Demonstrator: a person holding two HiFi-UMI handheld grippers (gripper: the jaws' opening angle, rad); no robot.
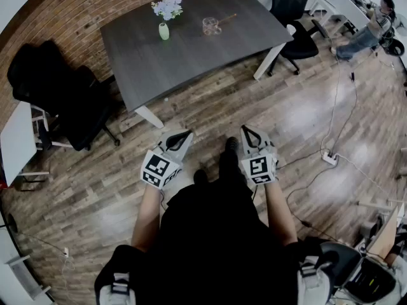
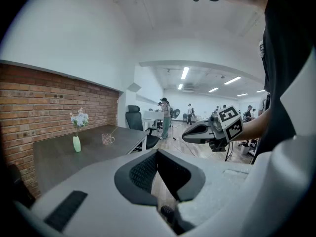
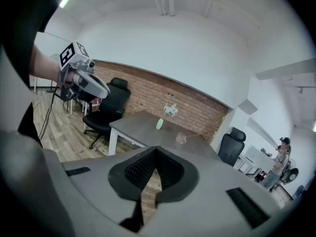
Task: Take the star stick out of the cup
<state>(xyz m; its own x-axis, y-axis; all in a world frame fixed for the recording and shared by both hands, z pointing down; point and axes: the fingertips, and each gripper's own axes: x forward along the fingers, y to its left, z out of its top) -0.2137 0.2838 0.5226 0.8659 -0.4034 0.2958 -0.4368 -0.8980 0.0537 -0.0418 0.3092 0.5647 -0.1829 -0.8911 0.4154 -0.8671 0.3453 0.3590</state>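
Note:
A clear glass cup (image 1: 212,25) stands on the dark table (image 1: 191,49) far ahead, with the thin star stick (image 1: 227,19) leaning out of it to the right. In the gripper views the cup (image 2: 107,139) (image 3: 181,138) is small and distant. My left gripper (image 1: 184,135) and right gripper (image 1: 245,131) are held close to my body over the wooden floor, well short of the table. The left gripper's (image 2: 157,153) jaws meet at the tips, with nothing between them. So do the right gripper's (image 3: 157,150).
A green vase with flowers (image 1: 164,29) stands left of the cup. Black office chairs (image 1: 70,100) (image 1: 299,18) flank the table. A power strip and cables (image 1: 329,157) lie on the floor at right. People stand in the far background.

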